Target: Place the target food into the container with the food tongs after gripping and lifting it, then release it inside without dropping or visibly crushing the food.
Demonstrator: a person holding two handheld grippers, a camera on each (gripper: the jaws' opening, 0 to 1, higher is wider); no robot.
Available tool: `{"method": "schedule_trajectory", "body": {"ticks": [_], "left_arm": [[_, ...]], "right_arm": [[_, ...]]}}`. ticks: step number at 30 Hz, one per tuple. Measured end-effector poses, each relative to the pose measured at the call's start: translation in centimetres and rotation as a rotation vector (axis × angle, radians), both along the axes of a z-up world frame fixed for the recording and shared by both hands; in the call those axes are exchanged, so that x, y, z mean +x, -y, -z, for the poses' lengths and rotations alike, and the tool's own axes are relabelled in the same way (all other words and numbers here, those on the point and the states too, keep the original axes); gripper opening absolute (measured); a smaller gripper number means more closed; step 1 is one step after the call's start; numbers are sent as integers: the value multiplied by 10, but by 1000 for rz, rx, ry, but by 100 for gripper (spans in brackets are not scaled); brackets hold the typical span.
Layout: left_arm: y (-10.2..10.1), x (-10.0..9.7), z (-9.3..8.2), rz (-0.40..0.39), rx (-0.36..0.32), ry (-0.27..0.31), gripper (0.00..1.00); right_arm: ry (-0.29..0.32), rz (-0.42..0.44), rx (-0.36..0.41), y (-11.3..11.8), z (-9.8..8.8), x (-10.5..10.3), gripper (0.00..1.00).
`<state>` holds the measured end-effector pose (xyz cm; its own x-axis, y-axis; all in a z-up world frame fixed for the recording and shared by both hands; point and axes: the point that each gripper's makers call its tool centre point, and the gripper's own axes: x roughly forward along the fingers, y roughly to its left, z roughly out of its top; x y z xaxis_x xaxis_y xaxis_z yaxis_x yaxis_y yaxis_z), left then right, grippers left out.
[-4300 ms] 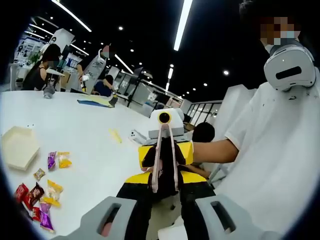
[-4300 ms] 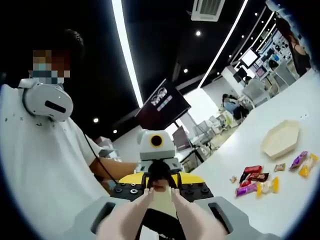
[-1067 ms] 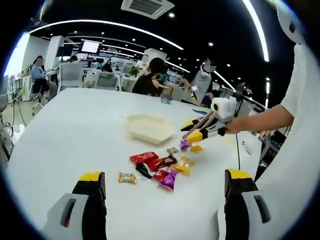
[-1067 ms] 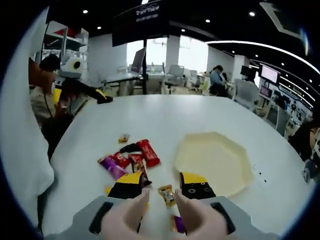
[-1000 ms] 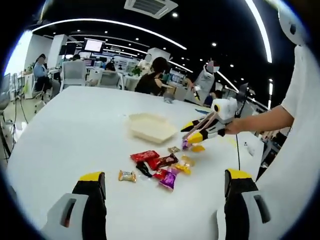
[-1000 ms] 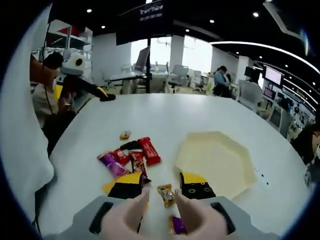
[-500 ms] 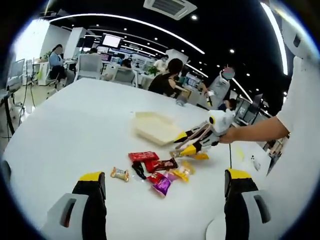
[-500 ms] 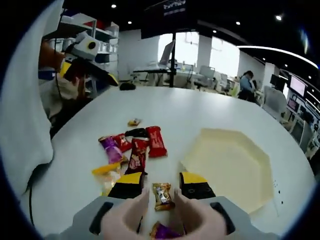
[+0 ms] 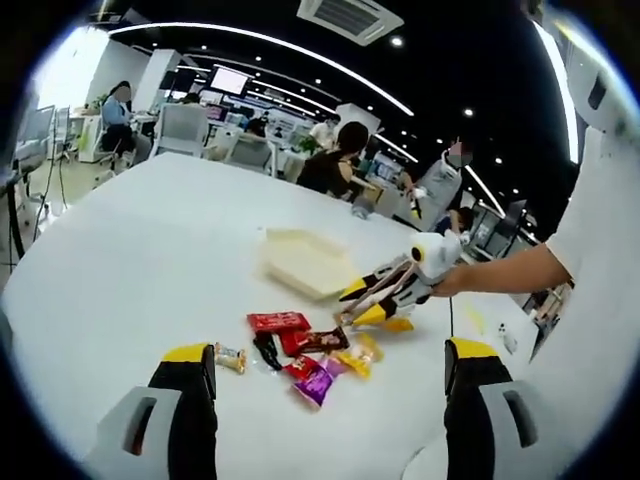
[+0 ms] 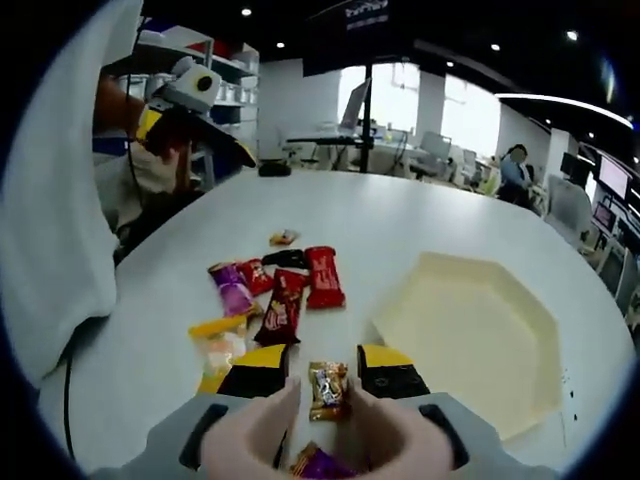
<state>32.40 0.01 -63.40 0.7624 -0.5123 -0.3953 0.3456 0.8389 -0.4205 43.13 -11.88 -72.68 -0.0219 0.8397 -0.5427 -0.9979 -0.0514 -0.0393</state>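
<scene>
Lying lengthwise between the tongs (image 10: 323, 420) of the right gripper (image 10: 322, 372), a gold-wrapped candy (image 10: 328, 390) points ahead.

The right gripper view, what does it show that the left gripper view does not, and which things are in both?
The right gripper view shows pink tongs around a gold-wrapped candy, seen from close.

The left gripper view shows the right gripper from outside, low over the candies, and people at desks behind.

Both show the white table, the cream tray and the pile of wrapped candies.
</scene>
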Motion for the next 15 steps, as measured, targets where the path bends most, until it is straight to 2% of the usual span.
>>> {"method": "schedule_trajectory", "body": {"ticks": [3, 8, 12, 15], "left_arm": [[0, 0, -1, 2, 1, 4, 93], [-3, -4, 1, 0, 9, -6, 93], [-4, -4, 2, -3, 6, -10, 91], [-5, -3, 0, -6, 2, -4, 91]], "right_arm": [[-13, 12, 9, 1, 2, 5, 25], [3, 13, -13, 4, 6, 5, 22], [18, 42, -41, 4, 9, 9, 18], [7, 83, -56, 4, 11, 11, 18]]}}
